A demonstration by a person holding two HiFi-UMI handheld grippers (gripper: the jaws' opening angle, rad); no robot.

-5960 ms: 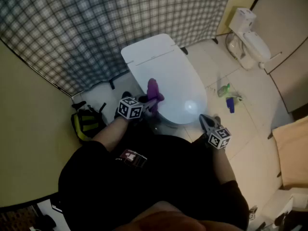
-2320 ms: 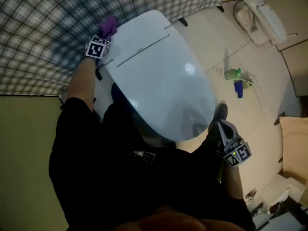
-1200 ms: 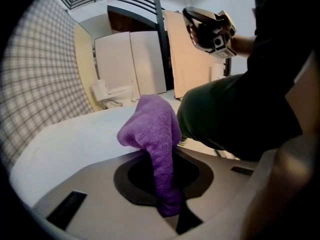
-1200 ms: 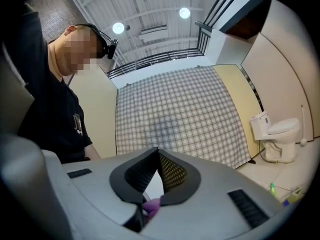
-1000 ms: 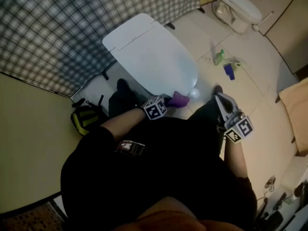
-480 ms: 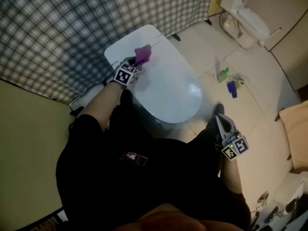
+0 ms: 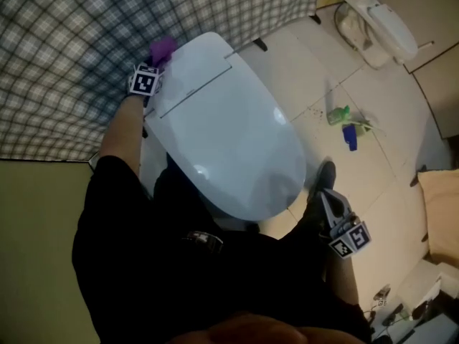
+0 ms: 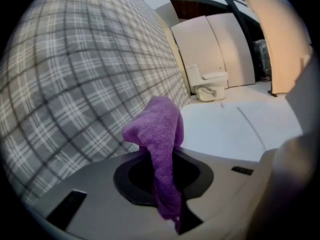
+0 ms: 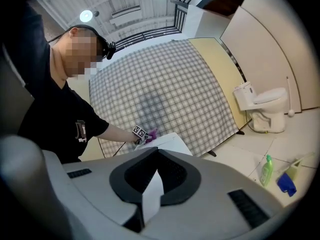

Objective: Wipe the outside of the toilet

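Note:
The white toilet (image 7: 229,142) stands with its lid down in the middle of the head view. My left gripper (image 7: 158,61) is at its rear left corner, next to the plaid curtain, shut on a purple cloth (image 7: 163,49). In the left gripper view the purple cloth (image 8: 159,139) hangs folded from the jaws of that gripper (image 8: 162,174), with the toilet lid (image 8: 225,129) just beyond. My right gripper (image 7: 326,199) hangs to the right of the bowl's front, over the floor, shut with nothing in it. In its own view, the right gripper (image 9: 152,189) points toward the toilet and the far left gripper.
A plaid curtain (image 7: 72,27) hangs behind and left of the toilet. On the tiled floor to the right lie a green spray bottle (image 7: 337,115) and a blue object (image 7: 350,136). A second toilet (image 7: 376,20) stands far right. A dark shoe (image 7: 323,176) is beside the bowl.
My left gripper carried the purple cloth from the bowl's front, over the lid's rear, to the rear left corner by the curtain. The right gripper has hardly moved.

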